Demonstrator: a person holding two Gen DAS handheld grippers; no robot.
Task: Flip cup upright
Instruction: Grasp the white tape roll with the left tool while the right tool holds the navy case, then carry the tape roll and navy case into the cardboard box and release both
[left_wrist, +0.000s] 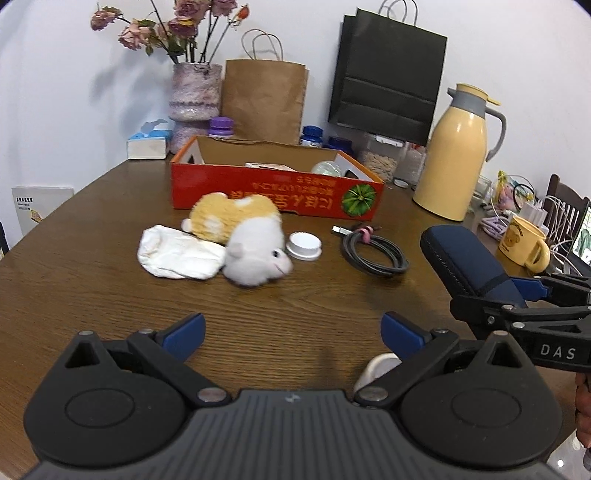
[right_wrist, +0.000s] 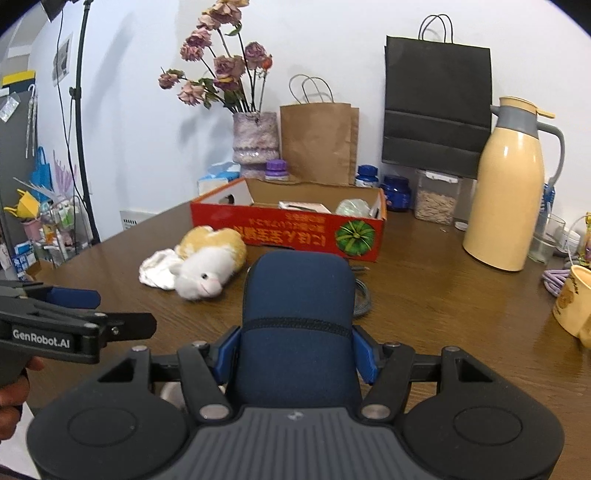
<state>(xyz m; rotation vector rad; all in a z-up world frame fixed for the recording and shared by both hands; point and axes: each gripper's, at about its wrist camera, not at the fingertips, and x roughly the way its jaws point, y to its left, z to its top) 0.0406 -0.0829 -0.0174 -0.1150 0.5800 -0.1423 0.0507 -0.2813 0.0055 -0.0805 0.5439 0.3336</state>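
Note:
A yellow mug with a bear print stands upright at the table's right side and shows at the right edge of the right wrist view. My right gripper is shut on a navy zippered case, held above the table; the case juts in from the right. My left gripper is open over bare wood with nothing between its fingers. A white rounded object lies low behind its right finger, mostly hidden, and I cannot tell what it is.
On the brown table lie a plush hamster, a white cloth, a white lid and a coiled black cable. Behind stand a red cardboard box, a vase, paper bags and a yellow thermos.

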